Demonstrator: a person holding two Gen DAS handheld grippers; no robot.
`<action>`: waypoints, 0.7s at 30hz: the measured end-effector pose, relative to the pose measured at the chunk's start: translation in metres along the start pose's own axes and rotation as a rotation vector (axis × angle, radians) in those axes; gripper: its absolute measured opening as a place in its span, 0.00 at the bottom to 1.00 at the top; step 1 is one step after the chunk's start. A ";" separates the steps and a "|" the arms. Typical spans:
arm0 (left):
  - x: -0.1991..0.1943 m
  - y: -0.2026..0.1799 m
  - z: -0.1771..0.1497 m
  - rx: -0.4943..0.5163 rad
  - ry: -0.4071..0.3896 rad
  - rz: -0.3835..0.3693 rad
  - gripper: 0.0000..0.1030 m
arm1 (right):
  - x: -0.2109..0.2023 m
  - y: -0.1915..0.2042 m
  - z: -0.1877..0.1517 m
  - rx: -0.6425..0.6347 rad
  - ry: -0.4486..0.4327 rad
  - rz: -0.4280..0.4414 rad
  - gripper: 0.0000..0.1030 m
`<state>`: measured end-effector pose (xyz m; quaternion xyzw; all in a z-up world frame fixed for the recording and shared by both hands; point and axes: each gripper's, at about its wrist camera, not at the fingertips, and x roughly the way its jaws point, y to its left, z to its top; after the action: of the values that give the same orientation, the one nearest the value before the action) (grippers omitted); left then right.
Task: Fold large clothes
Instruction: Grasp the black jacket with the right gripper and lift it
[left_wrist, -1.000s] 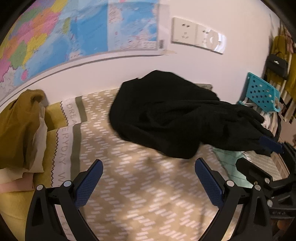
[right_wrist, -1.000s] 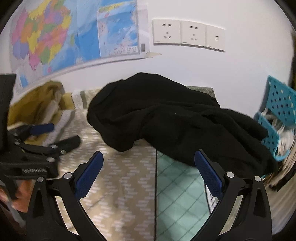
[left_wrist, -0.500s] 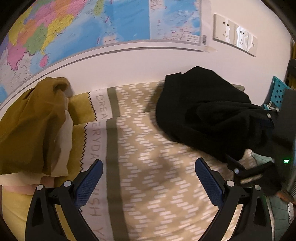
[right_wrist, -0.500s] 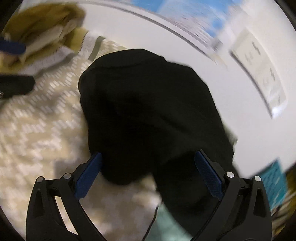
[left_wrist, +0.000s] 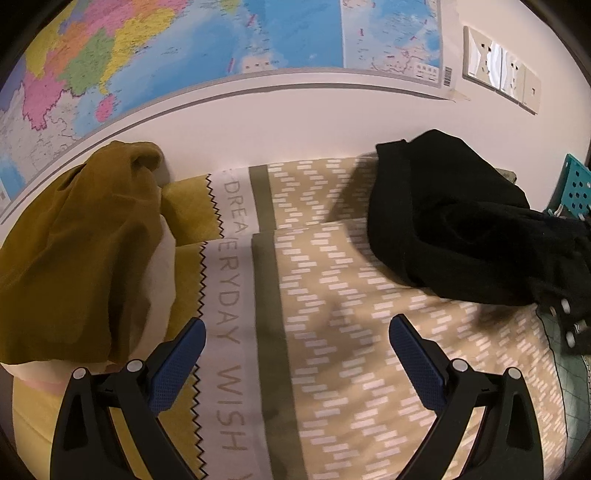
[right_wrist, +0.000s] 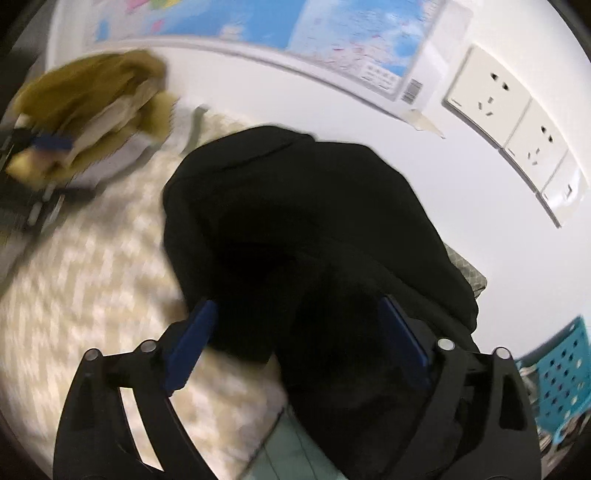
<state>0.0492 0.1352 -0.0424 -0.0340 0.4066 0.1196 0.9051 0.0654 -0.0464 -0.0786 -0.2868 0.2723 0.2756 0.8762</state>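
Observation:
A crumpled black garment (left_wrist: 443, 229) lies on the patterned bedspread (left_wrist: 332, 387) against the wall, at the right of the left wrist view. My left gripper (left_wrist: 295, 354) is open over bare bedspread, nothing between its fingers. In the right wrist view the black garment (right_wrist: 295, 221) fills the middle. My right gripper (right_wrist: 299, 332) reaches into its near edge with jaws closing; black cloth lies between the blue pads (right_wrist: 192, 332). I cannot see the pads pressing on it. Part of the right gripper (left_wrist: 569, 325) shows at the garment's right end.
A mustard garment (left_wrist: 74, 258) is heaped on pale cloth at the bed's left end by the wall. A map and wall sockets (right_wrist: 509, 122) hang above. A teal perforated basket (right_wrist: 561, 376) stands at the right. Green checked cloth (right_wrist: 288, 454) borders the bedspread.
The left gripper's view has swung left, so the black garment now sits far right. The right gripper has rolled and moved in onto the garment, and its jaws have narrowed a little.

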 end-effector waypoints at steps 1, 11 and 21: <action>0.002 0.002 0.000 -0.001 0.002 -0.001 0.93 | -0.001 0.002 -0.007 -0.037 0.010 0.006 0.90; 0.012 -0.003 -0.001 0.013 0.029 0.022 0.93 | 0.056 0.041 0.011 -0.258 -0.025 -0.135 0.93; 0.018 0.003 0.012 0.029 -0.009 0.053 0.93 | 0.019 -0.026 0.065 0.078 -0.138 0.064 0.07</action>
<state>0.0686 0.1432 -0.0478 -0.0097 0.4050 0.1376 0.9039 0.1158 -0.0160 -0.0367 -0.2237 0.2308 0.3119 0.8941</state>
